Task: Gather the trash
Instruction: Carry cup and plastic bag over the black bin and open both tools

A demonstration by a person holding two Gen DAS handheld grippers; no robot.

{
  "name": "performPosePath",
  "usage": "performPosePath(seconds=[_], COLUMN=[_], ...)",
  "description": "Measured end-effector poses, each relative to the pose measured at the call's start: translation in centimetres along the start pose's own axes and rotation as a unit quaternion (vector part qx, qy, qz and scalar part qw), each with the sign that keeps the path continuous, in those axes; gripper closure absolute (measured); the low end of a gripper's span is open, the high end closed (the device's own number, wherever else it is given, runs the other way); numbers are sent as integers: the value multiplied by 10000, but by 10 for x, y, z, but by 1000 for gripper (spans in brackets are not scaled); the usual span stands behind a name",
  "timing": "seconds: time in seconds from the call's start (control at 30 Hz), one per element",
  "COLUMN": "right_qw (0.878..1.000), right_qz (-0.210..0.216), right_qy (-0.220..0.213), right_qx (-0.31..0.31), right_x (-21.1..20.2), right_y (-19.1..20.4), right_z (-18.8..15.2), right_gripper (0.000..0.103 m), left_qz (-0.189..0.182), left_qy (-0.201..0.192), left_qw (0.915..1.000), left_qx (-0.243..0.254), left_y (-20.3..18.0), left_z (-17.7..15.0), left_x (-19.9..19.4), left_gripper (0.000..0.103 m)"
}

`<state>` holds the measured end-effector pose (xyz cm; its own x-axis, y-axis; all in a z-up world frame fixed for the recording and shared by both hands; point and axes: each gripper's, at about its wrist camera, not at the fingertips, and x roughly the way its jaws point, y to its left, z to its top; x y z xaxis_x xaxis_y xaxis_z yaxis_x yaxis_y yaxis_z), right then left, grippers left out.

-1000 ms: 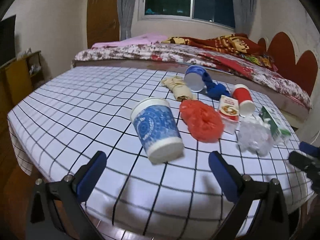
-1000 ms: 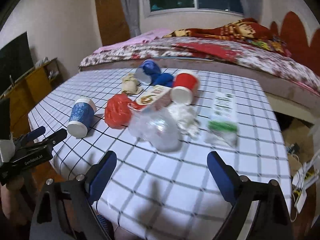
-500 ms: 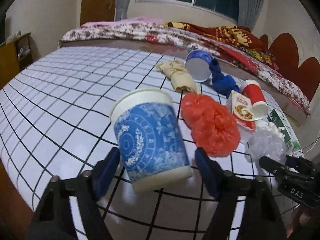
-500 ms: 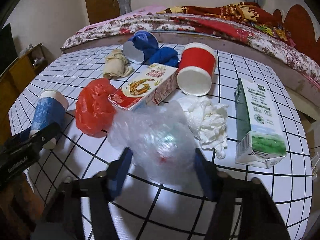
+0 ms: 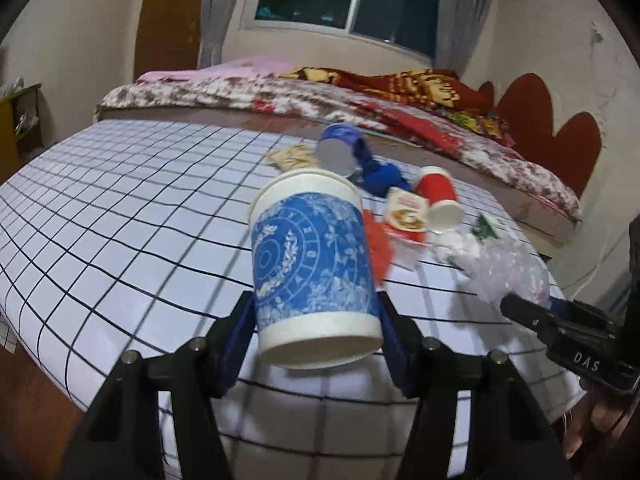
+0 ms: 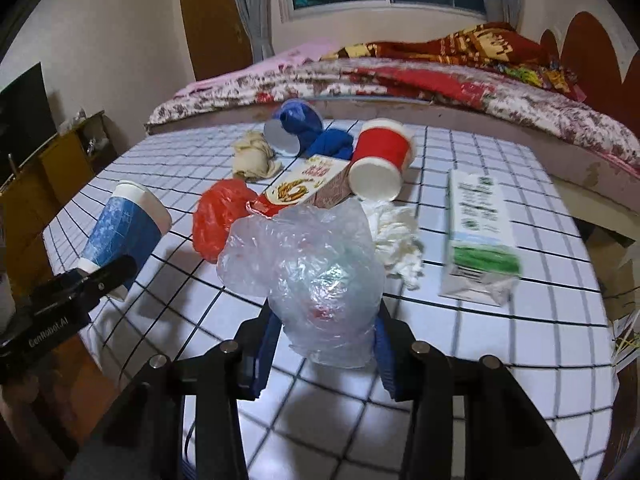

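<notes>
Home bedroom, bed [image 6: 420, 80] with floral and red patterned blankets, scalloped red headboard [image 5: 560, 128] against the wall, curtained window [image 5: 344, 0], wooden door [image 6: 216, 20], low wooden cabinet [image 6: 68, 156], grid-patterned surface [image 5: 120, 208] beside the bed.
</notes>
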<state>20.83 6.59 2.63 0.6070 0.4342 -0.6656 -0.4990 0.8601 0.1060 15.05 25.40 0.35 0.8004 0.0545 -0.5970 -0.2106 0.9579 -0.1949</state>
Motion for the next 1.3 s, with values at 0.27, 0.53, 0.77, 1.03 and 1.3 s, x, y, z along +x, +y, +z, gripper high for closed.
performPosePath(seconds=[0.27, 0.53, 0.77, 1.03, 1.3], right_qw=[9992, 9964, 9909, 9855, 9805], right_qz=[-183, -593, -1093, -1419, -1610], right_qy=[-360, -594, -699, -582, -457], right_qx=[56, 81, 344, 722, 1027], right_x=[-71, -138, -175, -198, -215], right_y=[-33, -76, -114, -157, -189], right_z=[-20, -56, -97, -133, -164], right_gripper=[58, 58, 58, 58, 58], left_qz=[-392, -677, -936, -1237, -1536], left_qy=[-115, -83, -42, 52, 174], left_qw=[9987, 9948, 9904, 9810, 9705], left_qx=[310, 756, 1017, 1490, 1851], left_y=[-51, -99, -136, -187, -233], left_z=[-11, -32, -48, -71, -95], left_x=[-29, -44, -51, -58, -65], left_gripper=[43, 43, 43, 43, 43])
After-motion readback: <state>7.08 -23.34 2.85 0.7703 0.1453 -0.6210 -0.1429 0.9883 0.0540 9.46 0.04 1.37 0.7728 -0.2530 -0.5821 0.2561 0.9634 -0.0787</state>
